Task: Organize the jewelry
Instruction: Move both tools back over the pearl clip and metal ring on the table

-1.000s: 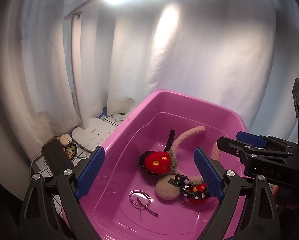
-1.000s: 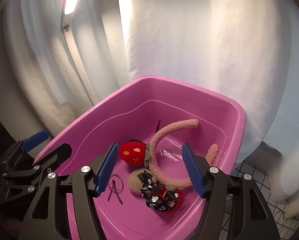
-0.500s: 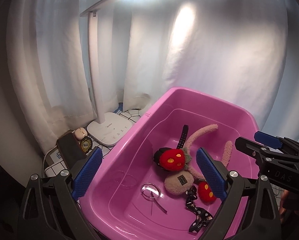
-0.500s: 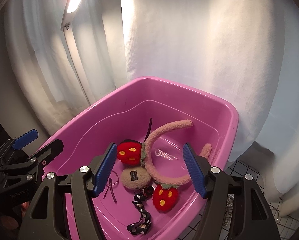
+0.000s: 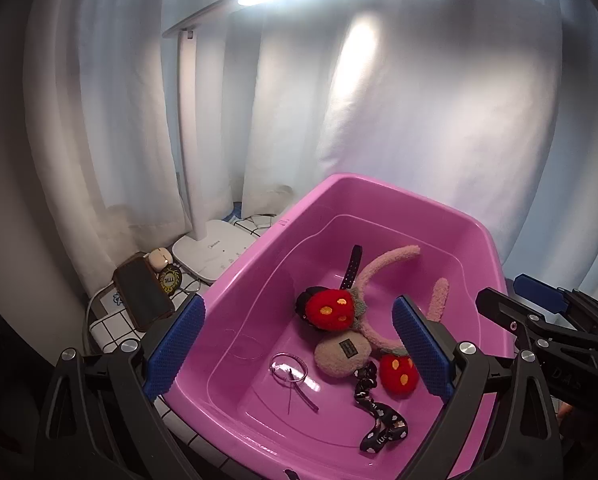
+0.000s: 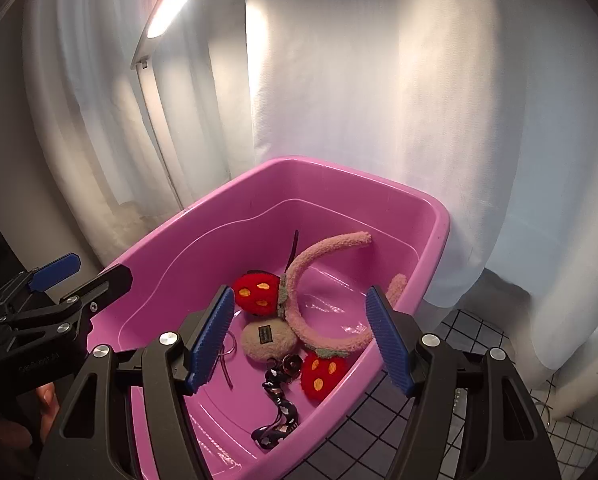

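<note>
A pink plastic tub [image 5: 259, 264] [image 6: 171, 240] holds a fuzzy pink headband [image 5: 379, 268] [image 6: 319, 252] with red strawberry puffs [image 5: 331, 310] [image 6: 257, 294], a beige plush pad [image 5: 341, 354] [image 6: 267, 338], a black patterned strap [image 5: 379, 420] [image 6: 279, 412] and a thin silver ring [image 5: 289, 366]. My left gripper [image 5: 295, 350] is open and empty above the tub's near side. My right gripper [image 6: 299, 338] is open and empty above the tub, and it shows at the right of the left wrist view [image 5: 547, 316].
A white desk lamp [image 5: 215, 248] stands left of the tub, with a dark phone [image 5: 141, 296], a small round badge [image 5: 170, 280] and a beige earbud case [image 5: 159, 257] beside it. White curtains hang behind. A checkered cloth [image 6: 459, 328] covers the table.
Both grippers have pulled back and up from the tub. The black patterned strap, bunched by the strawberry puff a second ago, now lies stretched out on the tub floor.
</note>
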Demonstrator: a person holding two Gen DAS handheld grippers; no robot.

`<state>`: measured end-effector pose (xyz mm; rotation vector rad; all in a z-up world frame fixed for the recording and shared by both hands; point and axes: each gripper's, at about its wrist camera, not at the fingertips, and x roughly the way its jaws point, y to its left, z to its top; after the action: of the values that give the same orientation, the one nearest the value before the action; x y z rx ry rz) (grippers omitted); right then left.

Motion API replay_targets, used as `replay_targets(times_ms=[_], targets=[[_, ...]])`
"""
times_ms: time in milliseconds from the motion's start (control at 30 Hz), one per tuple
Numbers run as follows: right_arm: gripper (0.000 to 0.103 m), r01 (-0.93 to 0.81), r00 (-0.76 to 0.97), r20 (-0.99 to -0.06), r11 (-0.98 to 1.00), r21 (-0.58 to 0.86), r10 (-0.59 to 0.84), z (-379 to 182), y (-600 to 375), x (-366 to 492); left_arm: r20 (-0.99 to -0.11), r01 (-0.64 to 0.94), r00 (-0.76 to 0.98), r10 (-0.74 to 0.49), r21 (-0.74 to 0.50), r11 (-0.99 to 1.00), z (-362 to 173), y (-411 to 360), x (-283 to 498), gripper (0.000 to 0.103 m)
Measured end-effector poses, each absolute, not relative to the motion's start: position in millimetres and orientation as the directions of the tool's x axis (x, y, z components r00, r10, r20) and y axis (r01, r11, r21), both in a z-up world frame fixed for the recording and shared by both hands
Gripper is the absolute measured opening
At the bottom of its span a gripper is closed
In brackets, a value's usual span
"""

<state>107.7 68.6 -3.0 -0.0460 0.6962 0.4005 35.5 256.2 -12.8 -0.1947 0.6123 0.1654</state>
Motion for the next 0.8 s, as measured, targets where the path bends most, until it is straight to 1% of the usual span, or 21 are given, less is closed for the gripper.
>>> replay_targets(times_ms=[267,533,800], targets=[[0.065,-0.326,0.713,-0.617,0.937,0.128,0.333,2.6,30.7,83.6,-0.575,-0.155,0.816,0.053,-0.130,0.979,-7.6,228.6,27.7,0.094],[0.065,-0.266,0.744,-0.601,0.954,0.136,0.293,8.9,-16.5,51.8,-0.562,-0.095,0.827,0.005,-0.131,0.987,1.4,190.7,17.6,0.095],[0.065,-0.167,0.775,-0.597,0.978,0.122,0.207,7.8,-73.1,13.4,-0.551,-0.011,0.832,-0.063,-0.129,0.992,6.4,140.6,10.3,0.096]])
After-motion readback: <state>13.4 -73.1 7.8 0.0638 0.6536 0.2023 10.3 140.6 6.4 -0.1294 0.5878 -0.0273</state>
